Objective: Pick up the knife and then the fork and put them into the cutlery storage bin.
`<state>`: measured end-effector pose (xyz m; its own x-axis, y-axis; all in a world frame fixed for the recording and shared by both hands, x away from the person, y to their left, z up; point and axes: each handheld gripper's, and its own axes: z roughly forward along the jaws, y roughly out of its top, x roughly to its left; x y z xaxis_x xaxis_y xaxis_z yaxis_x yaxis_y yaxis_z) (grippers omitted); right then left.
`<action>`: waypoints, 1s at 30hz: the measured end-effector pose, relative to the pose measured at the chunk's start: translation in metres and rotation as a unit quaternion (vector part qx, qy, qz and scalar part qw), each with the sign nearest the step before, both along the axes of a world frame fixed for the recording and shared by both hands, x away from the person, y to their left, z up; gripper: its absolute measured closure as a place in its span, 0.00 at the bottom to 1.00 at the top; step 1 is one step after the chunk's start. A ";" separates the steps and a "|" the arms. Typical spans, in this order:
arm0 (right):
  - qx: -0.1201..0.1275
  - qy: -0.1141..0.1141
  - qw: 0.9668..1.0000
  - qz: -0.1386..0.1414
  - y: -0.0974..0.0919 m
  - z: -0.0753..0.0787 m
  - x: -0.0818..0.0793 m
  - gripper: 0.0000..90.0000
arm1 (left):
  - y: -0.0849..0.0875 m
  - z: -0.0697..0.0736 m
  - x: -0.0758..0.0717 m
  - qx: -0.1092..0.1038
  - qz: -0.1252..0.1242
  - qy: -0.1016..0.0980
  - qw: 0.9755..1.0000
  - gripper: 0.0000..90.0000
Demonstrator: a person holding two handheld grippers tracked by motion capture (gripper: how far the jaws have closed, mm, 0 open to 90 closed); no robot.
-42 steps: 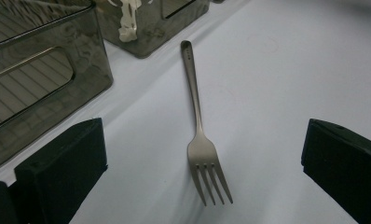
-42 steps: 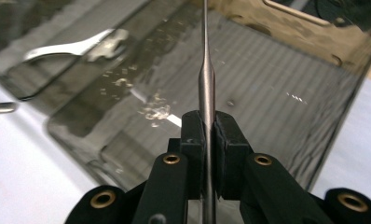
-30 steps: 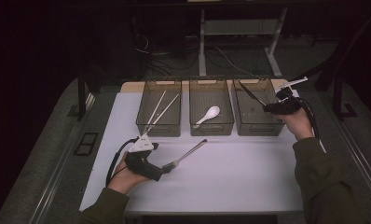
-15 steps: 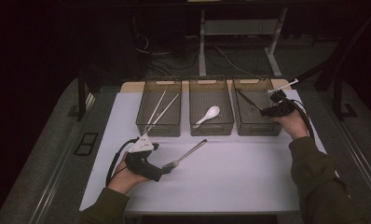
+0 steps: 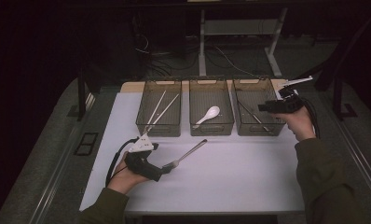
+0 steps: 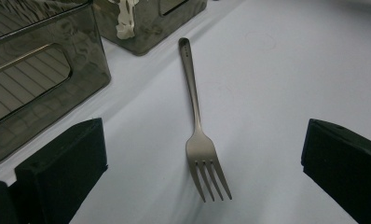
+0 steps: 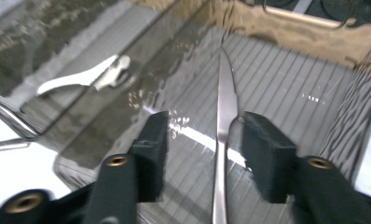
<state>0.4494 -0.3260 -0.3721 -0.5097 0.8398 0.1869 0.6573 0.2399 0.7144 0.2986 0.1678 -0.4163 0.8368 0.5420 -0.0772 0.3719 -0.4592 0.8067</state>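
A metal fork (image 5: 190,151) lies on the white tabletop (image 5: 230,182), handle pointing toward the bins. My left gripper (image 5: 167,167) rests just behind its tines. In the left gripper view the fork (image 6: 193,93) sits between the wide-open jaws of the left gripper (image 6: 203,130), touching neither. My right gripper (image 5: 263,107) hovers at the right bin (image 5: 256,80). Its jaws have just been opening. A knife (image 7: 225,102) lies on the bin floor between the parted jaws of the right gripper (image 7: 204,123), close to the right jaw.
Three dark see-through bins stand in a row at the back. The left bin (image 5: 159,81) holds chopsticks (image 5: 160,107). The middle bin (image 5: 211,80) holds a white spoon (image 5: 209,114). A desk frame and cables stand beyond the table.
The right gripper's jaws have parted, and the knife now lies in the right bin. The right hand shifted slightly. The left hand and the fork stayed put.
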 end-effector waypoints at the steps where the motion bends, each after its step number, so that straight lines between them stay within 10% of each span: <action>1: 0.001 -0.005 1.000 0.002 0.000 0.002 -0.002 0.50 | 0.000 0.000 0.000 0.001 0.001 0.000 1.000 0.00; 17: 0.006 -0.064 0.995 0.077 0.023 0.019 -0.056 0.34 | 0.000 -0.001 0.001 0.006 0.009 0.002 1.000 0.00; 30: 0.021 -0.070 0.989 0.129 0.034 0.002 -0.102 0.33 | -0.003 -0.003 0.002 0.015 0.013 0.003 1.000 0.03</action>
<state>0.3469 -0.2919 -0.3699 -0.7295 0.6714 0.1304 0.4714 0.3553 0.8072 0.3005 0.1647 -0.4193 0.8225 0.5650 -0.0652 0.3879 -0.4733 0.7909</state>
